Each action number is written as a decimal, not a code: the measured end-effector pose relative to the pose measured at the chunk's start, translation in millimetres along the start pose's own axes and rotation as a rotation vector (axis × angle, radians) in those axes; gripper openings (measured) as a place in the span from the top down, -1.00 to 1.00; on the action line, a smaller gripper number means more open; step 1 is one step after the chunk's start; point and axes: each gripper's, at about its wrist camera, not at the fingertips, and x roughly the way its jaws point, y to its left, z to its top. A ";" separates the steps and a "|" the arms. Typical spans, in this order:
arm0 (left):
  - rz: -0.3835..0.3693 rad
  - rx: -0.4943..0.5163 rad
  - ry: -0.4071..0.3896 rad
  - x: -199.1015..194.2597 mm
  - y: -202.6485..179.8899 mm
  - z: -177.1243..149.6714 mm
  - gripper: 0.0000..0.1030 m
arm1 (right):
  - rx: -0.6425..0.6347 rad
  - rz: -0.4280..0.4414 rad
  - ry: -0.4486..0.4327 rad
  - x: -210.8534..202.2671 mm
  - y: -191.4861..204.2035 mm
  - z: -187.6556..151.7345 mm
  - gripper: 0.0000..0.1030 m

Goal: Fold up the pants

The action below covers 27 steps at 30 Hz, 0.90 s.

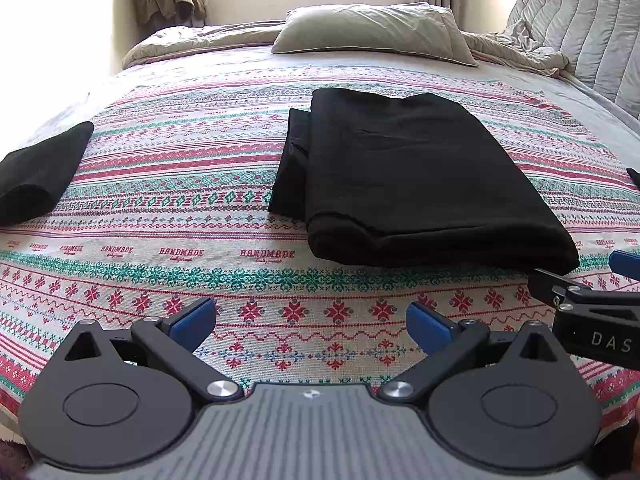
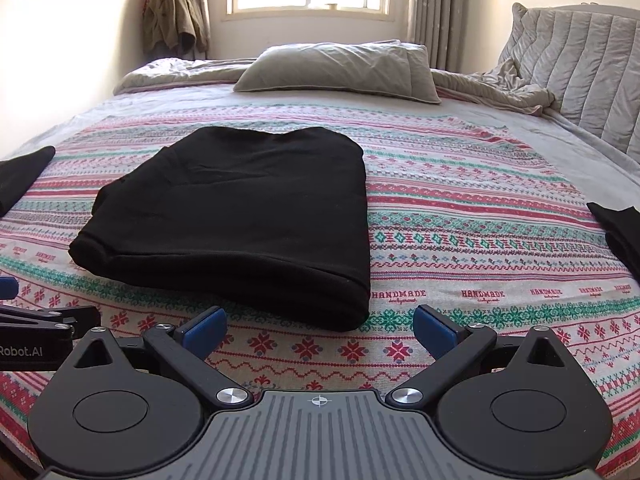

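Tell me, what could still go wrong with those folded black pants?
The folded pants show an underlayer sticking out on one side, so the stack may be judged uneven. Both claws, left and right, hang open close to its near edge; a careless nudge could undo the fold.

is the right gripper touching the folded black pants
Apart. The right wrist view shows patterned blanket between the open right gripper and the pants.

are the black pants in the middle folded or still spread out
Folded: the black pants lie as a compact stacked rectangle on the patterned bedspread, layered edges showing at the near end.
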 end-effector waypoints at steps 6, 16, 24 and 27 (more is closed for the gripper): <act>-0.004 0.004 0.000 -0.3 -1.8 -0.9 -1.00 | -0.003 0.001 0.002 0.6 -0.4 -0.2 -0.95; -0.003 0.003 0.000 -0.3 -2.0 -1.0 -1.00 | -0.003 0.001 0.002 0.8 -0.3 -0.4 -0.95; -0.003 0.004 0.000 0.0 -1.3 -0.9 -1.00 | -0.003 0.001 0.003 0.7 0.1 -0.3 -0.95; -0.005 0.003 0.001 -0.2 -1.6 -1.2 -1.00 | -0.006 0.002 0.004 1.1 -0.1 -1.2 -0.95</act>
